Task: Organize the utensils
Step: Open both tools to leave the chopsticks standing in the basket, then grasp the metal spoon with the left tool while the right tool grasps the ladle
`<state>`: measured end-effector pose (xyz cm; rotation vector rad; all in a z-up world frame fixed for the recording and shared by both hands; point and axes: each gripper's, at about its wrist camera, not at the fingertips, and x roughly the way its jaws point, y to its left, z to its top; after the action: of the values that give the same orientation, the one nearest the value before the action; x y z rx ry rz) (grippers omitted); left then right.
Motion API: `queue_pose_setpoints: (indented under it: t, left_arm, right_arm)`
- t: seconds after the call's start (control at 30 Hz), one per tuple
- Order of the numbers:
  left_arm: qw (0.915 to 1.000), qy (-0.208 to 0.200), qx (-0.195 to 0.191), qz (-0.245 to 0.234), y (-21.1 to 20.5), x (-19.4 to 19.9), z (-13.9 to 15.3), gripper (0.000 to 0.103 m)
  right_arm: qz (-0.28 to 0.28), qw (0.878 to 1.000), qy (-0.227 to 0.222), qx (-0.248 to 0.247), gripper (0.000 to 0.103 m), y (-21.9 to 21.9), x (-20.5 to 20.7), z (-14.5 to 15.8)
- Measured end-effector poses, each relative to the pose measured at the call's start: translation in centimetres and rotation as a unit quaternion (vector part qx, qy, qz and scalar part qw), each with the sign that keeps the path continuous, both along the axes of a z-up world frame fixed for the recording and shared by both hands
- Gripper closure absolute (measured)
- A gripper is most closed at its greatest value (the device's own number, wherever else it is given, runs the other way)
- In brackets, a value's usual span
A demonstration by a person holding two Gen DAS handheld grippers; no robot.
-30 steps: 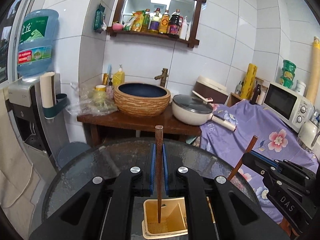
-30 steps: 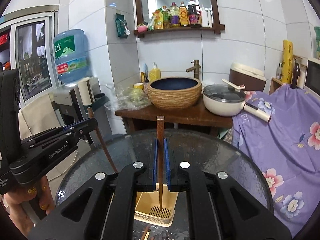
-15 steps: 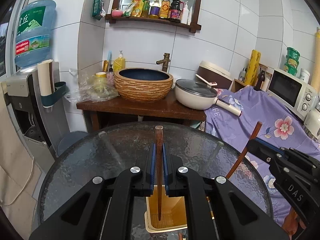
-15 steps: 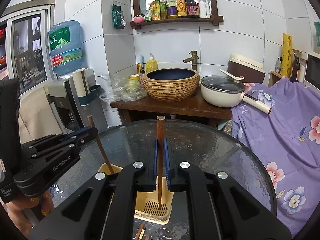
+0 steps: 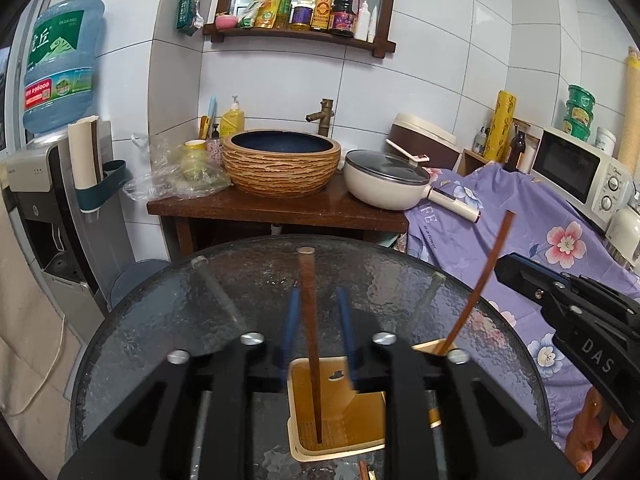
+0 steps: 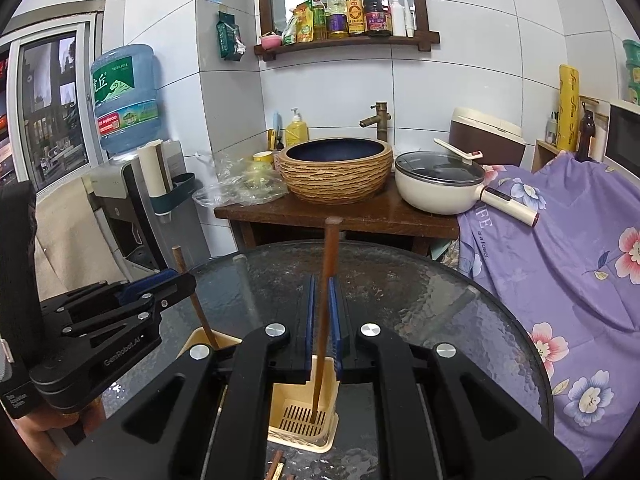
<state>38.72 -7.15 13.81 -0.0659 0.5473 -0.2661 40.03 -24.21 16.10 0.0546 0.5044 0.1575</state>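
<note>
Glass worktop (image 5: 160,320) fronts tiled wall, basin (image 5: 281,166), pan (image 5: 386,184). Left gripper (image 5: 316,320) just parted around its chopstick (image 5: 310,340); right gripper (image 6: 322,312) loosening, chopstick (image 6: 324,320) between, over holder (image 6: 304,412).

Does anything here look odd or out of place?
Mostly tidy. A few loose chopsticks lie on the glass table just in front of the yellow holder, not in it. Each tongs has a chopstick standing with its tip in the holder; the right one leans a little.
</note>
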Motion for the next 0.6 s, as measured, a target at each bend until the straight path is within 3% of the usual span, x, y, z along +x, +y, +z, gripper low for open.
queue_pose_setpoints:
  t: [0.03, 0.1, 0.13, 0.37, 0.5, 0.6]
  left_arm:
    - [1.0000, -0.004, -0.005, 0.000, 0.1, -0.3, 0.1, 0.064]
    - [0.9998, -0.013, -0.011, 0.000, 0.5, -0.9, 0.3, 0.055]
    - [0.9998, -0.018, -0.012, -0.002, 0.7, -1.3, 0.4, 0.050]
    - [0.9996, -0.026, -0.011, 0.002, 2.5, -4.9, -0.1, 0.016]
    - [0.9993, -0.030, 0.013, 0.021, 4.0, -7.6, -1.5, 0.012]
    - [0.9999, 0.010, 0.007, 0.009, 5.7, -9.3, -4.0, 0.012]
  right_arm:
    - [0.000, 1.000, 0.000, 0.001, 0.086, 0.1, -0.1, 0.0]
    - [-0.003, 1.000, -0.005, 0.006, 0.051, -0.1, -0.5, -0.2]
    - [-0.006, 1.000, -0.011, 0.010, 0.047, -0.3, -0.8, -0.3]
    - [-0.027, 0.999, -0.021, 0.000, 0.045, -0.8, -4.0, -1.1]
    - [-0.049, 0.999, -0.001, -0.019, 0.042, -1.1, -6.7, -3.1]
    - [-0.047, 0.998, 0.031, -0.035, 0.042, -1.1, -8.6, -5.6]
